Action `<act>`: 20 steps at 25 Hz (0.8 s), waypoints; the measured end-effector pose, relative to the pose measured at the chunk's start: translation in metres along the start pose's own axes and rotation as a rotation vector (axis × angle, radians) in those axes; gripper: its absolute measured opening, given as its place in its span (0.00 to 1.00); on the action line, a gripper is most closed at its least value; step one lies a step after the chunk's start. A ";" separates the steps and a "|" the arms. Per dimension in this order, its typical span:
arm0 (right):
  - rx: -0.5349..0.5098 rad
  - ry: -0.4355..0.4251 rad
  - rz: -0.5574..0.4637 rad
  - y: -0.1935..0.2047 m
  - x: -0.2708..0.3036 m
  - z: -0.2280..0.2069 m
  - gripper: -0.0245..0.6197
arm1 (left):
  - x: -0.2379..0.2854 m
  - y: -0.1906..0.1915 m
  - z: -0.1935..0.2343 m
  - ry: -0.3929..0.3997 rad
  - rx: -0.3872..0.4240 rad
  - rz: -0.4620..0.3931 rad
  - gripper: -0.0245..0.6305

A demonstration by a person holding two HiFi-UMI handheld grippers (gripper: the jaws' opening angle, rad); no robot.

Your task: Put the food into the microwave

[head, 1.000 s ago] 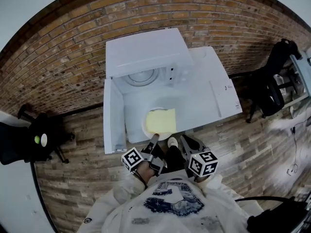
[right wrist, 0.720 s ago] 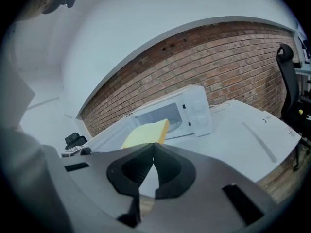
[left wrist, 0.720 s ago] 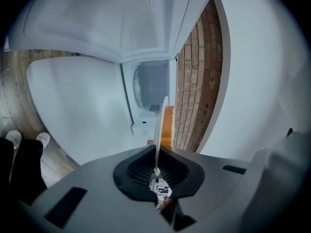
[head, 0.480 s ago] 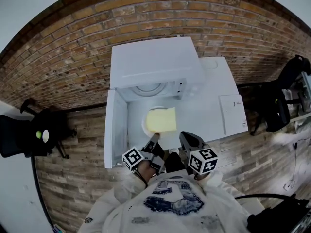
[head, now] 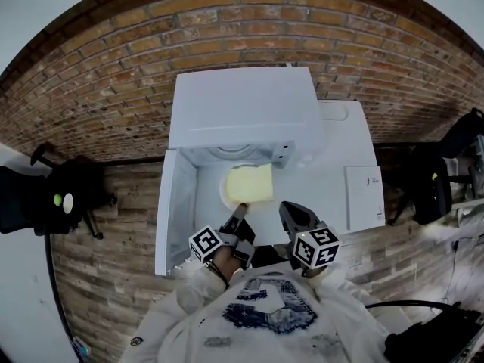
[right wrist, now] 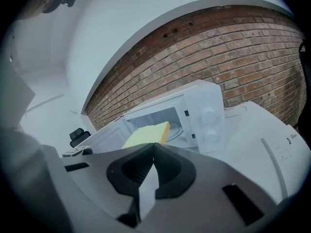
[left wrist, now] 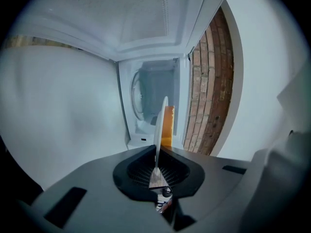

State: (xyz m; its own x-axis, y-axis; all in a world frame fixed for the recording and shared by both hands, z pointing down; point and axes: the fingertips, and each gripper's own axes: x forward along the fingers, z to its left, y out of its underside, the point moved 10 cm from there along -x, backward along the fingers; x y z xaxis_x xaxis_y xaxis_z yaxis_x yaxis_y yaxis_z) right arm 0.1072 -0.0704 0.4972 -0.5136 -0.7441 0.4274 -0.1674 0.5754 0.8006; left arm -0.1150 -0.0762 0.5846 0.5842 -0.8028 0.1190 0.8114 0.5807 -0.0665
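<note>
The left gripper's (left wrist: 156,153) jaws pinch the near rim of a white plate (left wrist: 159,120), seen edge-on, with the yellow slab of food (left wrist: 168,124) lying on it beyond the grip. Straight ahead along the jaws gapes the microwave (head: 242,104), door (head: 175,210) swung left. The plate seems to sit just at its mouth, though depth is hard to judge. The right gripper (right wrist: 153,147), jaws pressed together on nothing, hangs beside it above the tabletop (head: 344,165). The left one is nearer, so the push inward is likely its job.
</note>
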 end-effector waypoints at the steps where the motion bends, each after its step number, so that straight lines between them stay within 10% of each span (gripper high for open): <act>1: -0.002 -0.005 0.002 -0.004 0.003 -0.004 0.06 | 0.003 -0.002 0.001 -0.012 0.006 -0.008 0.07; 20: -0.045 -0.093 0.025 -0.045 0.036 -0.052 0.06 | 0.057 -0.034 0.019 -0.058 -0.016 -0.179 0.07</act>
State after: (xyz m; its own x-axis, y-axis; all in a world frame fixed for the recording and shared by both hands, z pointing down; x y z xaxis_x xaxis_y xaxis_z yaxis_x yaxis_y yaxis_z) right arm 0.1397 -0.1410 0.4982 -0.5931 -0.6936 0.4088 -0.1166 0.5764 0.8088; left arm -0.1092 -0.1392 0.6128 0.4294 -0.8835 0.1874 0.9026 0.4270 -0.0553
